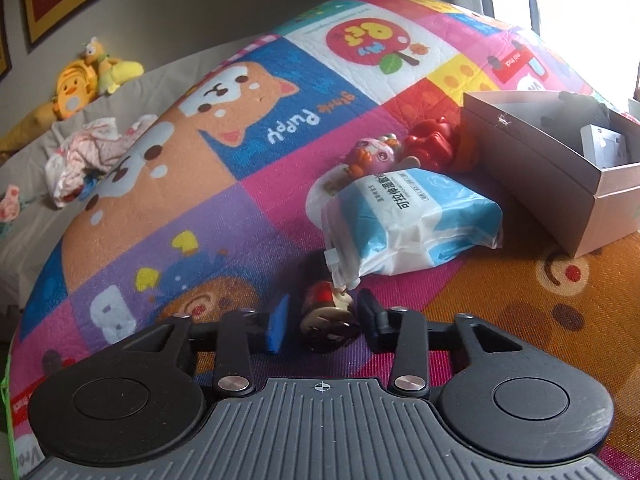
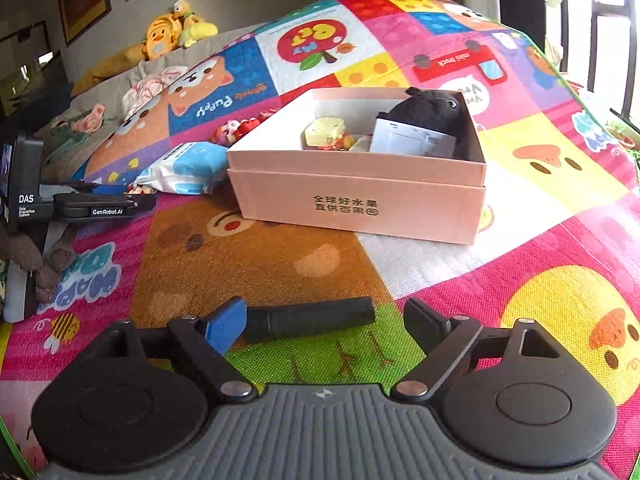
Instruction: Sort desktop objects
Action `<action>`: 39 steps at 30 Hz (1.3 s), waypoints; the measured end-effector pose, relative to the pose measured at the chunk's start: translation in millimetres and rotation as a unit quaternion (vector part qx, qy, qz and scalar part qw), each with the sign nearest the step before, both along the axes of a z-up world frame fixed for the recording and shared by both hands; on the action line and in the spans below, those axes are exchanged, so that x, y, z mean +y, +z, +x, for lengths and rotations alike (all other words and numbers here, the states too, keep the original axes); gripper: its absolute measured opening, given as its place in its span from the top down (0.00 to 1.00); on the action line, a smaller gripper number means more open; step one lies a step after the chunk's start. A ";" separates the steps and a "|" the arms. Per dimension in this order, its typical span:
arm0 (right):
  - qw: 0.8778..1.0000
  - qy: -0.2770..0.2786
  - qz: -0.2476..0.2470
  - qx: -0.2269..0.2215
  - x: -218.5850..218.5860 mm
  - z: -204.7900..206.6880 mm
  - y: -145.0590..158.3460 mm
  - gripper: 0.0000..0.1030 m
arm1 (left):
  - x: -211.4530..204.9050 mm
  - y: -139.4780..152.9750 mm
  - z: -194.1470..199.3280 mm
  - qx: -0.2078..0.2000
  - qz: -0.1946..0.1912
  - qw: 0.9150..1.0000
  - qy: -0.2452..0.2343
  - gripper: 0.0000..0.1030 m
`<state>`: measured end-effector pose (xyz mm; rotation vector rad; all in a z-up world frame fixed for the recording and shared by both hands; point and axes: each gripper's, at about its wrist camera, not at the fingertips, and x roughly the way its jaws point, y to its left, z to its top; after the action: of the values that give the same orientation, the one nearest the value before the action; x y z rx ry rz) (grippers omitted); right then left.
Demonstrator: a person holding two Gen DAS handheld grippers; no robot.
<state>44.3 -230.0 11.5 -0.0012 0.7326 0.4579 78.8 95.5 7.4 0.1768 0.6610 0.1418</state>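
My left gripper (image 1: 323,320) is open around a small doll figure (image 1: 326,312) with a dark red body, lying on the play mat; the fingers stand just beside it. A blue-and-white wipes pack (image 1: 412,224) lies just beyond it. My right gripper (image 2: 324,322) is open around a black cylinder (image 2: 310,318) that lies crosswise on the mat. The pink box (image 2: 360,204) stands beyond, holding a black plush (image 2: 434,110), a white card and small toys. The left gripper also shows in the right wrist view (image 2: 148,200).
Pink and red toys (image 1: 400,148) lie between the wipes pack and the box (image 1: 532,160). Yellow plush toys (image 1: 88,76) and crumpled cloth (image 1: 92,152) lie on the grey bedding at far left. A window is at the far right.
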 end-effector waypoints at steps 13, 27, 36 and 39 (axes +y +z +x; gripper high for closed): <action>0.999 -0.029 0.028 0.002 -5.8 0.2 -8.2 0.02 | -75.9 15.8 -66.9 0.020 -0.096 0.982 -0.161 0.52; 0.999 -0.033 0.025 -0.007 -3.2 -3.1 -8.7 0.00 | -79.9 8.8 -46.4 0.002 -0.056 0.987 -0.152 0.10; 1.000 -0.016 0.005 -0.006 5.4 -2.7 -9.5 0.00 | -89.0 -3.2 -53.0 0.027 -0.116 0.971 -0.206 0.09; 1.000 0.001 -0.018 0.000 15.6 1.0 -10.9 0.00 | -94.6 -4.2 -64.0 0.024 -0.105 0.971 -0.211 0.08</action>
<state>45.3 -214.4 0.6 -0.0359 0.7399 0.4467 14.8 0.9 3.1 0.1130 0.6675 -0.3429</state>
